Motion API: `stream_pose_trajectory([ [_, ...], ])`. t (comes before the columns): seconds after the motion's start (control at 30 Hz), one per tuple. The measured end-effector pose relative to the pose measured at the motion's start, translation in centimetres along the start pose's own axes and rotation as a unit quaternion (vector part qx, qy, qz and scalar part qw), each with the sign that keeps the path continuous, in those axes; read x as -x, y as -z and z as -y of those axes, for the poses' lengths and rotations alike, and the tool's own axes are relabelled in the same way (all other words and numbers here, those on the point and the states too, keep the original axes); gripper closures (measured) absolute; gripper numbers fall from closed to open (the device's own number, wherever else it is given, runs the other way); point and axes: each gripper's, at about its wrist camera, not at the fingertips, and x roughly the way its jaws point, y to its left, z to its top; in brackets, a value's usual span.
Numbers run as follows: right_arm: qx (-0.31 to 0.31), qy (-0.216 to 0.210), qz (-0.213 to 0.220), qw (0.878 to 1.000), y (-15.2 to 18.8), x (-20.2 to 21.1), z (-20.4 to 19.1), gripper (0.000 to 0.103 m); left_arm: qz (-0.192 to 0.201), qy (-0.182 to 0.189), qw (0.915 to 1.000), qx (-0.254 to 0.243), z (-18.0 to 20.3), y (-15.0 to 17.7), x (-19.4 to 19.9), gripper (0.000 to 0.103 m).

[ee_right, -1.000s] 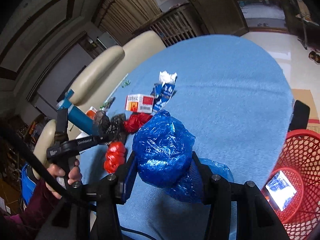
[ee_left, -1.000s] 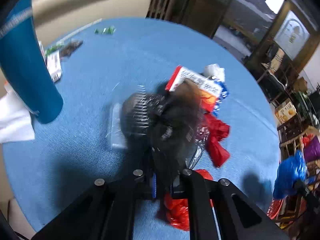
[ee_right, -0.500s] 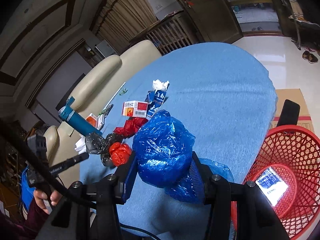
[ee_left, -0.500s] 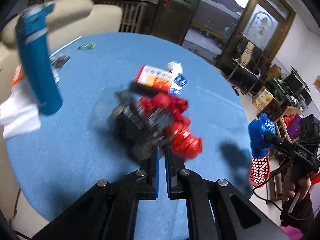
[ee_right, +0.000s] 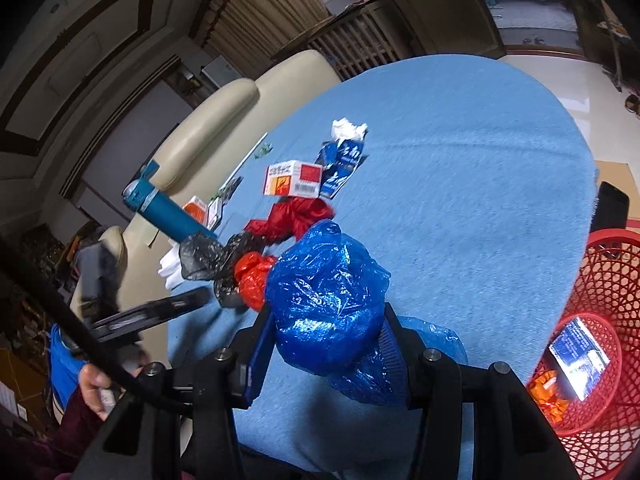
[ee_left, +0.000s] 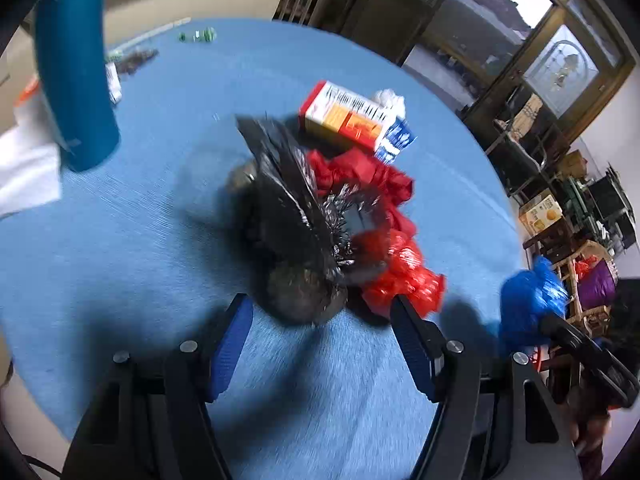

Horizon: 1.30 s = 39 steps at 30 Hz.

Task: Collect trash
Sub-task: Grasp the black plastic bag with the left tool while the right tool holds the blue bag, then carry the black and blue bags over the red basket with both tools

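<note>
A crumpled black plastic bag lies on the blue tablecloth, against two red bags. My left gripper hovers just short of it. Its jaws are opening and the bag's near end sits between the fingertips, untouched. My right gripper is shut on a bulging blue plastic bag, held above the table's near edge. The right wrist view also shows the black bag, a red bag and the blurred left gripper.
Beyond the bags lie an orange and white box, a blue carton and a white tissue. A blue bottle stands at the left by white paper. A red mesh basket holding some trash sits on the floor to the right.
The left jaws, shut in the earlier frames, now stand wide apart. The black bag has gone from close at them to lying on the cloth. The right gripper still holds the blue bag.
</note>
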Motion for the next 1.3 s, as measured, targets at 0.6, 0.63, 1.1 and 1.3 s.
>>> stream_pose_trajectory([
  [0.6, -0.008, -0.009, 0.028, 1.000, -0.5, 2.0, 0.6, 0.050, 0.044, 0.044, 0.9943, -0.086, 4.7, 4.1, 5.9, 0.084],
  [0.63, -0.008, -0.008, 0.031, 0.999, -0.5, 2.2, 0.7, 0.050, 0.049, 0.041, 0.9934, -0.096, 5.2, 4.2, 6.3, 0.084],
  [1.1, -0.010, 0.013, 0.055, 0.998, 0.4, 6.5, 1.6, 0.050, 0.080, -0.041, 0.9661, -0.242, 14.3, 5.3, 8.3, 0.084],
  [1.3, -0.018, 0.024, 0.071, 0.997, 1.1, 8.9, 2.7, 0.050, 0.081, -0.051, 0.9531, -0.287, 17.8, 5.7, 8.1, 0.084],
])
